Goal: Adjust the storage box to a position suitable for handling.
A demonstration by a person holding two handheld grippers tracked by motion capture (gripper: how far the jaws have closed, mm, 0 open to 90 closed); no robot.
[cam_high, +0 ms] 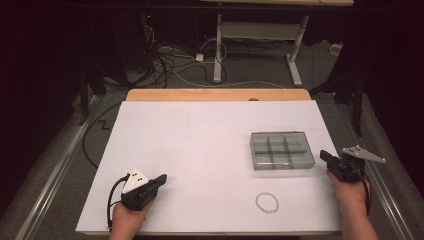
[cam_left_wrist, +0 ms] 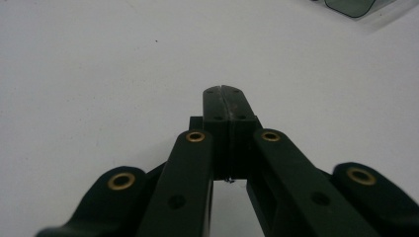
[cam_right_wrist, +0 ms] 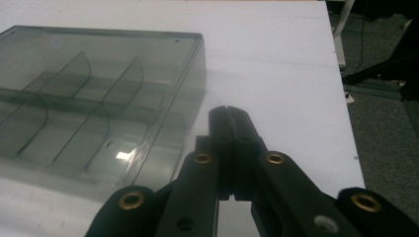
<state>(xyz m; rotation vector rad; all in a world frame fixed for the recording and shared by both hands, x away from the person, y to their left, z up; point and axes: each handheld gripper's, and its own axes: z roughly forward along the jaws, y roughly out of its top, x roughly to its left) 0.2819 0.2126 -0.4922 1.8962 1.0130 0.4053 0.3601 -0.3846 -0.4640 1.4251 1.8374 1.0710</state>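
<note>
Compartment box [cam_high: 282,150], smoky clear plastic with dividers, sits right of centre on the white tabletop [cam_high: 200,150], lid apparently shut. Right gripper [cam_high: 325,156] is just beside its right edge, jaws pressed together, holding nothing; in the right gripper view the tips [cam_right_wrist: 230,112] point past the box corner [cam_right_wrist: 99,113], probably lining up to nudge or open it. Left gripper [cam_high: 161,179] rests near the front-left, also fully closed and empty, parked out of the way. Bead bracelet [cam_high: 267,203] lies loose in front of the box, likely what goes inside.
</note>
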